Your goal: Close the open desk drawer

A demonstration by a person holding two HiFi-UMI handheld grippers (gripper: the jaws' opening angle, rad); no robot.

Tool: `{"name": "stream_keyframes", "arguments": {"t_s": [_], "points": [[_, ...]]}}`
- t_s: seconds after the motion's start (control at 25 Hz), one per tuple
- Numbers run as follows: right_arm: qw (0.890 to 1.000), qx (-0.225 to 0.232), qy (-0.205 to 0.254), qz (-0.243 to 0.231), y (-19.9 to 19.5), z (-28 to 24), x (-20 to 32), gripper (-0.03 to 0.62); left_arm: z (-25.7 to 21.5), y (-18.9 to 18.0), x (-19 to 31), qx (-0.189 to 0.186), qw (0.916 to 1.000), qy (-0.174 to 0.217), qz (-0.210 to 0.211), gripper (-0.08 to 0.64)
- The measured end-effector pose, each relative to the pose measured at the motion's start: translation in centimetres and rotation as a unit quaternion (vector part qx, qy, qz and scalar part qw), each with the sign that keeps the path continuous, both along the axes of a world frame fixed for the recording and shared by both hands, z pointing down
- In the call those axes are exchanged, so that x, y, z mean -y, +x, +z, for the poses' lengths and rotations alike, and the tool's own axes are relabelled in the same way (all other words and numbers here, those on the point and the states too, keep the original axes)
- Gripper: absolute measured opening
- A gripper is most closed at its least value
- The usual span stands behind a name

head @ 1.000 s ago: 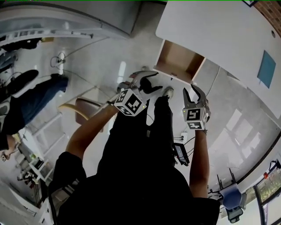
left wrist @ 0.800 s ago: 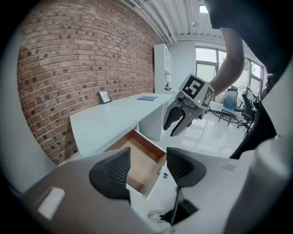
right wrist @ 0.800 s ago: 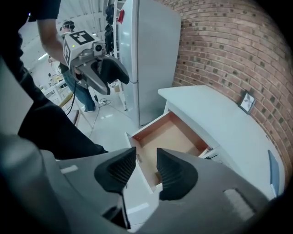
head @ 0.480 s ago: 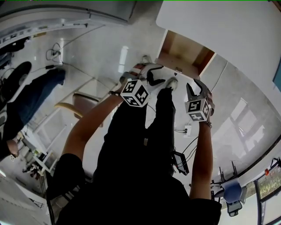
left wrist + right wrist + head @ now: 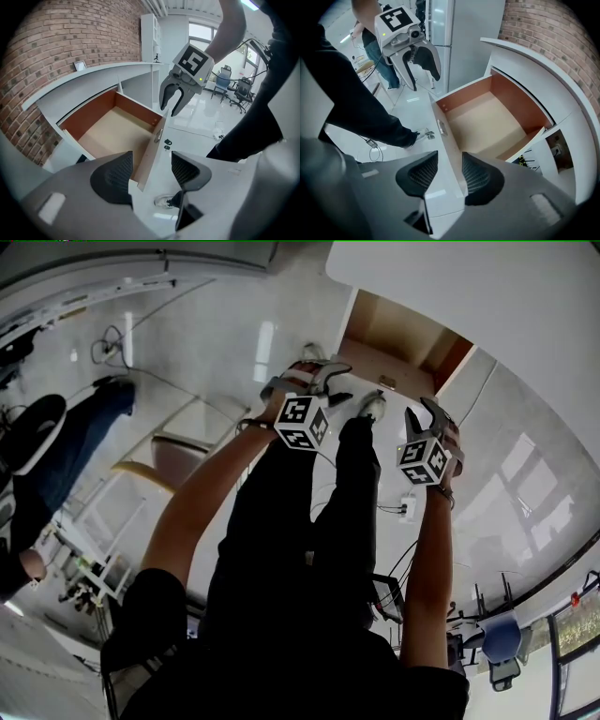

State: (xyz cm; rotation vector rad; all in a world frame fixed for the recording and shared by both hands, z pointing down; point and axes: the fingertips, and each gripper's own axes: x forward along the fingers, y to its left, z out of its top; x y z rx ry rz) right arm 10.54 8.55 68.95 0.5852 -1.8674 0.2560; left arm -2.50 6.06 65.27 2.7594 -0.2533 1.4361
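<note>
Approach: left gripper (image 5: 151, 157) spread, empty; right gripper (image 5: 449, 157)'s jaws, just opened wider, hover over the drawer front (image 5: 445, 138), pinching nothing. Next, push that front squarely into the bench (image 5: 525, 61).

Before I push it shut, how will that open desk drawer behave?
The drawer looks empty, so it should probably slide lightly. Its white front panel appears to be a stiff flat board, unlikely to flex under a push. Pushed off-centre, away from the handle, the wide drawer might skew and bind.
</note>
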Motion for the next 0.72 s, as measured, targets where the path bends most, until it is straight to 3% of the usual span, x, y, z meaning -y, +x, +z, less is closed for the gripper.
{"name": "stream_keyframes", "arguments": {"t_s": [0.56,0.72], "points": [[0.999,-0.047,-0.012,-0.008,0.9,4.1,-0.6,0.166,5.8,-1.0,-0.2,0.06,0.9978,-0.005,0.028,0.252],[0.998,-0.054,-0.011,-0.004,1.1,4.4,-0.1,0.117,6.6,-1.0,0.3,0.069,0.9973,-0.001,0.027,0.184]]}}
